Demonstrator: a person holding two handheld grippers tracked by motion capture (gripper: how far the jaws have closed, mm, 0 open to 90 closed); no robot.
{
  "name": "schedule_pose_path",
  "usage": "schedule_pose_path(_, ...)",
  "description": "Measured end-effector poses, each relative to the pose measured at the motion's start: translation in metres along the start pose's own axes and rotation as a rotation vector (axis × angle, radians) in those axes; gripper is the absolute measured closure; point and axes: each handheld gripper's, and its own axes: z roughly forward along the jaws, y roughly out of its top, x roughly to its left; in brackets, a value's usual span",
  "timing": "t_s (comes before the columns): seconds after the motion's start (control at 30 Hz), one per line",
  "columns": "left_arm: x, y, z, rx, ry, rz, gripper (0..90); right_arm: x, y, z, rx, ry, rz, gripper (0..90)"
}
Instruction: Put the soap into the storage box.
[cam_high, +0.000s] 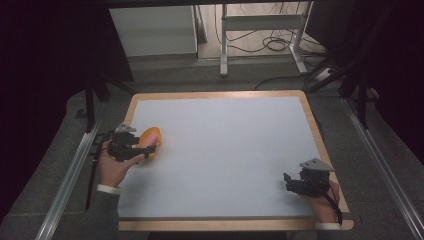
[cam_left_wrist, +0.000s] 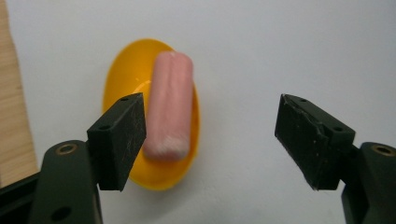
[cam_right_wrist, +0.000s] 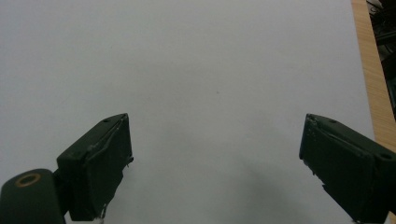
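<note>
A small yellow oval dish lies on the white table top, and a pink sausage-shaped piece rests lengthwise in it. In the high view the dish sits near the table's left edge. My left gripper hovers just above and to the near side of the dish, jaws wide apart, nothing between them; its left pad overlaps the dish's edge in the picture. In the high view that left gripper is held by a hand beside the dish. My right gripper stands open over bare table, at the near right corner.
The white table top has a wooden border. Metal rails run along both sides of the table. Beyond the far edge stand a white cabinet and a desk frame with cables on the floor.
</note>
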Motion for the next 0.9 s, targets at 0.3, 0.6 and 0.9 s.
schedule_pose_path(0.3,-0.011,-0.042,-0.007,-0.033,-0.042,-0.010,25.0,-0.001,0.000,0.000,0.000,-0.003,0.000,9.1)
schedule_pose_path(0.6,-0.013,-0.078,-0.007,-0.026,-0.046,-0.024,24.4,0.002,0.001,-0.001,0.002,-0.003,-0.011,9.1)
schedule_pose_path(0.9,-0.007,-0.082,-0.007,-0.038,-0.056,-0.041,24.5,0.004,0.006,-0.007,-0.043,0.047,0.007,9.1)
